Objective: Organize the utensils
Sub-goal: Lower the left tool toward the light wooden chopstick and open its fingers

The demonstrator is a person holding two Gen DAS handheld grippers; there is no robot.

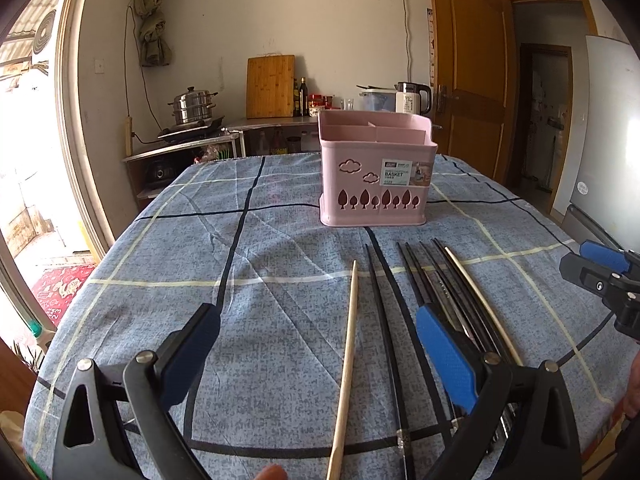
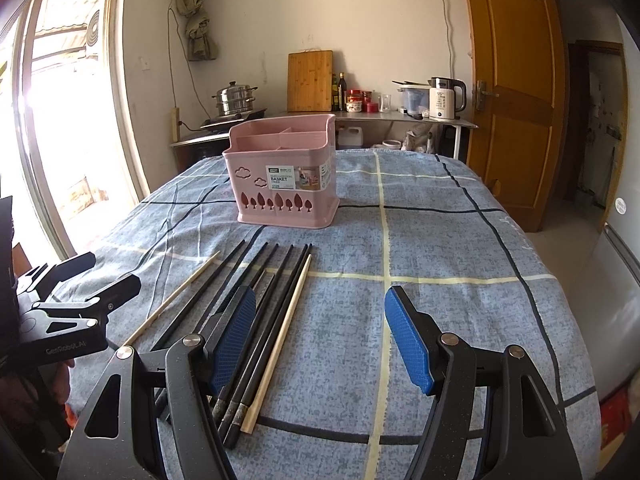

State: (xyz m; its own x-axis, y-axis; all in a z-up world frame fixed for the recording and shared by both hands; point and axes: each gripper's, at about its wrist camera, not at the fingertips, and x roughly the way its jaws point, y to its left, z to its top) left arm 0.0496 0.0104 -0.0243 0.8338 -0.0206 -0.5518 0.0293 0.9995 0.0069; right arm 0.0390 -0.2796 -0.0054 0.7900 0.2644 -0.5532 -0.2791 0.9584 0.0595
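So, 1 pink basket sitting mid-table | 2 pale wooden chopsticks + a bunch of black chopsticks in front of it, can't count those | left gripper & right gripper both jaws wide apart, holding nothing

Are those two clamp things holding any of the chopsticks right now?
No. The left gripper and right gripper are open and empty; the chopsticks lie on the tablecloth.
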